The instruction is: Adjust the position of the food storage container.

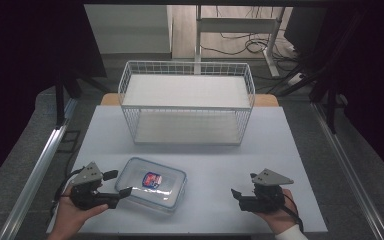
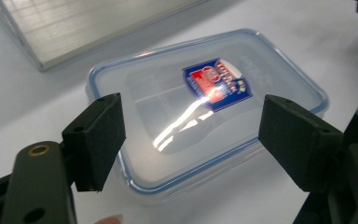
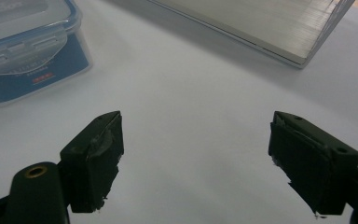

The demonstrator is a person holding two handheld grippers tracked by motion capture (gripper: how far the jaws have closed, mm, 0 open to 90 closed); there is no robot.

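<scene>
Clear plastic rounded-rectangular lidded box (image 2: 205, 116), glossy blue-rimmed, left gripper (image 2: 191, 135) wide astride it unpressed, right gripper (image 3: 196, 158) empty, agape.

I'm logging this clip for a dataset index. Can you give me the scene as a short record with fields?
setting: white table, seen from above
main item: clear plastic container with blue-rimmed lid and a blue and red label, lying flat
left gripper: open, fingers on either side of the container's near end, not pressing
right gripper: open, nothing between its fingers, over bare table
other item: white wire shelf rack, two tiers, at the table's far side
</scene>
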